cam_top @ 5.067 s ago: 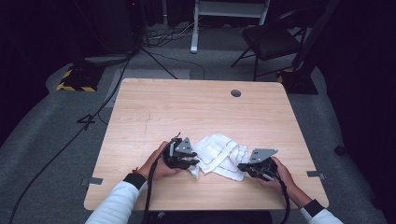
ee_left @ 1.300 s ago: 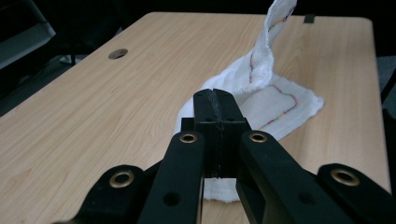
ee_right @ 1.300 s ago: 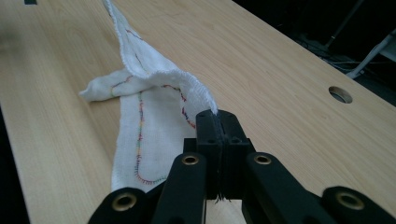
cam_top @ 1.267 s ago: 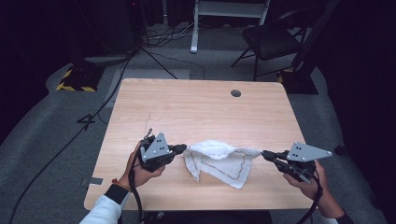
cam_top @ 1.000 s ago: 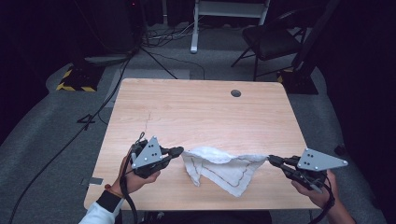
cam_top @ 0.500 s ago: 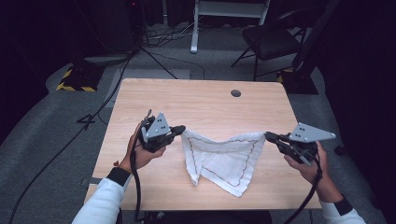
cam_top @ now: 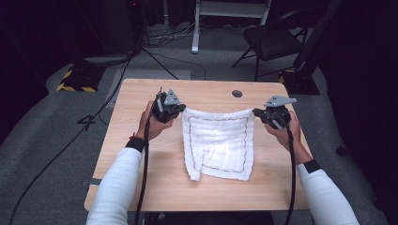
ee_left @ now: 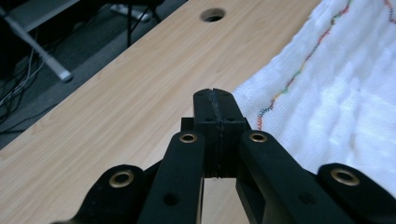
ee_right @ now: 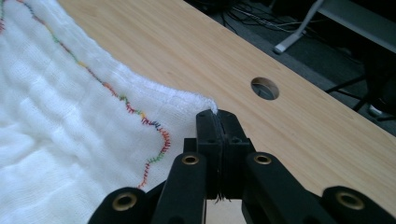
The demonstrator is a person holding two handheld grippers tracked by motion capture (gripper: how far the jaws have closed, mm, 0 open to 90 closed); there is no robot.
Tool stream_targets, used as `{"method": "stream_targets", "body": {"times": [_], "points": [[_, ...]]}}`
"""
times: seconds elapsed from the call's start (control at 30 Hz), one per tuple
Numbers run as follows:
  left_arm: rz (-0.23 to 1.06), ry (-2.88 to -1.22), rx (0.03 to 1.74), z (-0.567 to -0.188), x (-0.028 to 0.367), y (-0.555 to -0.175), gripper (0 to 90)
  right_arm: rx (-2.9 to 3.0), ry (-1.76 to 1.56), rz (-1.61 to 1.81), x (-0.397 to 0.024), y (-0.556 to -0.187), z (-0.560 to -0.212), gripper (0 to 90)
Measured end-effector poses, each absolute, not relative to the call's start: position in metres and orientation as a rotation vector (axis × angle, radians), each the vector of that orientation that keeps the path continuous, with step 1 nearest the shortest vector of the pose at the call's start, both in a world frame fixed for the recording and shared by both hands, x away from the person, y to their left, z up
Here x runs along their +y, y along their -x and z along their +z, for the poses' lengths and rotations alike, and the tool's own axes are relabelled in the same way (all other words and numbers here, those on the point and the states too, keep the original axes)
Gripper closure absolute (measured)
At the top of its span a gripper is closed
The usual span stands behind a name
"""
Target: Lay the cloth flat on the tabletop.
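From the high view, a person is stretching a white cloth [cam_top: 217,143] between two handheld grippers over a wooden table [cam_top: 141,154]; the left gripper [cam_top: 179,110] and right gripper [cam_top: 257,113] are each pinching a far corner, while the cloth's near edge is lying on the tabletop, one near corner folded over.

In the left gripper view, the jaws are pressing together on the cloth's corner [ee_left: 243,95], beside its multicoloured stitching [ee_left: 285,88].

In the right gripper view, the jaws are clamping the opposite corner [ee_right: 208,103], near a cable hole [ee_right: 265,88].

The cloth looks light, soft and limp, likely sagging wherever unsupported; corners and hemmed edges seem the surest places to grip.
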State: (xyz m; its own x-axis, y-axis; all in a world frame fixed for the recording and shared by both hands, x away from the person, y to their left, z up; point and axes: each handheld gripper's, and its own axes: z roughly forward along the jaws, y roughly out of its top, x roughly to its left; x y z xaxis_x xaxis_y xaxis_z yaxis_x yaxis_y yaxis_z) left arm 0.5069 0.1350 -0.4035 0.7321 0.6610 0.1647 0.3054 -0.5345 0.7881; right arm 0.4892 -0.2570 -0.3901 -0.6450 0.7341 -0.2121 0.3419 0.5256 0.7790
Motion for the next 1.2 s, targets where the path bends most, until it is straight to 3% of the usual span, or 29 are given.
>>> {"method": "stream_targets", "body": {"times": [0.13,0.23,0.3,0.4,0.63,0.9,1.1,1.2], "points": [[0.575,-2.142,0.821,-0.411,0.135,-0.529,89.5,2.226,-0.884,0.921,-0.248,-0.514,-0.398,88.8],[0.621,-2.13,0.888,-0.419,0.133,-0.537,86.6,2.201,-0.902,0.854,-0.238,-0.531,-0.407,82.4],[0.637,-2.117,0.929,-0.423,0.132,-0.539,72.5,2.198,-0.926,0.844,-0.233,-0.537,-0.411,74.7],[0.627,-2.137,0.97,-0.428,0.129,-0.538,55.2,2.219,-0.926,0.809,-0.227,-0.538,-0.417,70.3],[0.47,-2.234,0.867,-0.445,0.123,-0.515,33.2,2.346,-0.885,0.874,-0.226,-0.514,-0.436,61.5],[0.37,-2.304,0.793,-0.471,0.119,-0.473,28.6,2.504,-0.79,0.897,-0.232,-0.473,-0.462,48.3],[0.316,-2.279,0.764,-0.482,0.125,-0.451,19.7,2.533,-0.78,0.925,-0.242,-0.446,-0.47,40.0],[0.332,-2.299,0.759,-0.485,0.126,-0.44,19.5,2.552,-0.781,0.929,-0.245,-0.436,-0.474,37.4]]}}
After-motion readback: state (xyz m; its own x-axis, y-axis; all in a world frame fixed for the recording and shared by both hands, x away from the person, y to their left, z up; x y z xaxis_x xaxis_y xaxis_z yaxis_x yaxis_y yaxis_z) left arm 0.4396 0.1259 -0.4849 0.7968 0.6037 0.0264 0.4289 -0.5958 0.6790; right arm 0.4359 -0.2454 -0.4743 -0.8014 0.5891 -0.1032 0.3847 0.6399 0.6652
